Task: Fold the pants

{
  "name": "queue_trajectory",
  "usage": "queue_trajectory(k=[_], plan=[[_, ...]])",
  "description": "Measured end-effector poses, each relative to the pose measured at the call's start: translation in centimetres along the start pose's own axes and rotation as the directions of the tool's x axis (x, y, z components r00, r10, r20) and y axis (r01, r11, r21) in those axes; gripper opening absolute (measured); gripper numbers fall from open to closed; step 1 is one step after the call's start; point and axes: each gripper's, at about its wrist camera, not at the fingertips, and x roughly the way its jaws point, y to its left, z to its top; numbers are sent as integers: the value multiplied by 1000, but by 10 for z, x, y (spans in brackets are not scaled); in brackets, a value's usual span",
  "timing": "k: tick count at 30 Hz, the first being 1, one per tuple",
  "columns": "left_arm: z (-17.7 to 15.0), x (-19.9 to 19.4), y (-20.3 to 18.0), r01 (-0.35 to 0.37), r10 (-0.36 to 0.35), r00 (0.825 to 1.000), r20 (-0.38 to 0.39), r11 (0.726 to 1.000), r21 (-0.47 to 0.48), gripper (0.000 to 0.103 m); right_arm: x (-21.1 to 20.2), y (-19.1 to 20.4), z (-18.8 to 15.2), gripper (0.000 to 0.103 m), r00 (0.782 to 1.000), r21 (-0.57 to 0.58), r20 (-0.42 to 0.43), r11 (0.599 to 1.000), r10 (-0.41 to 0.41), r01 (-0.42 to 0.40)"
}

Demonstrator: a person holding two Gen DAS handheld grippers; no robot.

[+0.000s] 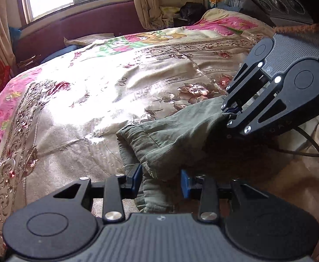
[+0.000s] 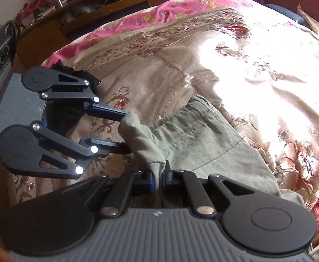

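Fingers first: your right gripper (image 2: 158,180) is pinched tight on a bunched corner of the green pants (image 2: 203,139), while your left gripper (image 1: 161,180) stands parted with a fold of pants between its blue pads, not clamped. Beyond both tips, the floral bedspread (image 1: 72,100) stretches away sunlit; a black garment (image 2: 72,74) lies behind your left gripper.

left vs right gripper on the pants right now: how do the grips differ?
The right gripper is shut, pinching a thin edge of the olive pants; the left gripper is open, its blue pads either side of bunched fabric and not clamped. In the right wrist view the left gripper's fingers spread wide around a wad of cloth, while the right's nearly meet. Both are at the same end of the pants on the floral bedspread.
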Motion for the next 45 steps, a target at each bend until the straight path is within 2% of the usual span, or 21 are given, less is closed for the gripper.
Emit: queue_trajectory(k=[4,5,6,8,12,14,16,18,20,22,23,25,27,28,31,33,35,37,40,43,45], plan=[[2,14,-12,-22,23,1000,-2,993,116,50,7,3,-5,7,1000,23,-16,1000,9,-8],[3,18,-14,-32,33,999,-6,990,141,47,8,4,-5,6,1000,29,-15,1000,3,-2],[5,23,-13,-36,38,999,-10,988,149,35,9,4,-4,6,1000,31,-13,999,-7,8],[10,26,-5,-38,40,999,-9,990,135,27,6,3,2,5,1000,42,8,999,-27,27],[17,5,9,-98,89,992,93,990,97,24,-16,8,19,5,990,39,119,997,-73,69],[10,0,14,-127,118,987,110,989,76,24,-15,20,18,5,984,25,158,997,-78,75],[-6,10,15,-129,125,990,58,990,63,24,6,36,9,5,989,1,133,998,-63,64],[-30,30,8,-136,140,990,-25,985,104,24,39,52,-7,5,995,-47,68,996,-66,70],[-52,45,-4,-159,177,979,-102,974,163,25,68,62,-23,5,995,-106,0,990,-96,96],[-65,44,-10,-186,211,970,-121,964,188,25,76,67,-32,9,991,-157,-7,979,-131,128],[-66,37,-9,-190,211,969,-124,968,163,26,74,68,-34,11,992,-173,-8,977,-127,123],[-61,21,-4,-213,224,968,-110,971,106,26,63,68,-32,22,994,-149,-11,983,-106,103],[-51,3,-1,-246,251,965,-72,967,70,26,42,69,-33,42,995,-126,17,987,-102,103],[-45,-4,0,-254,256,965,-47,966,52,26,33,68,-34,44,993,-122,36,986,-112,115],[-27,-12,-7,-217,217,976,23,976,4,26,9,57,-41,45,983,-79,73,981,-170,176],[-21,-1,-19,-142,143,989,30,990,-20,27,8,41,-53,45,974,-24,33,975,-222,223],[-24,25,-32,-77,76,996,-41,997,-23,27,12,23,-65,45,965,38,-45,965,-258,259],[-32,51,-44,-30,24,985,-170,999,-33,27,5,0,-80,45,967,142,-106,959,-233,247],[-31,47,-63,-91,98,982,-164,995,48,27,-27,-25,-96,44,966,227,-94,939,-242,258],[-6,31,-70,-151,154,979,-131,988,33,27,-69,-63,-111,45,963,323,-46,909,-265,265],[19,25,-83,-194,196,976,-98,980,36,27,-89,-97,-121,45,948,372,-36,876,-316,306]])
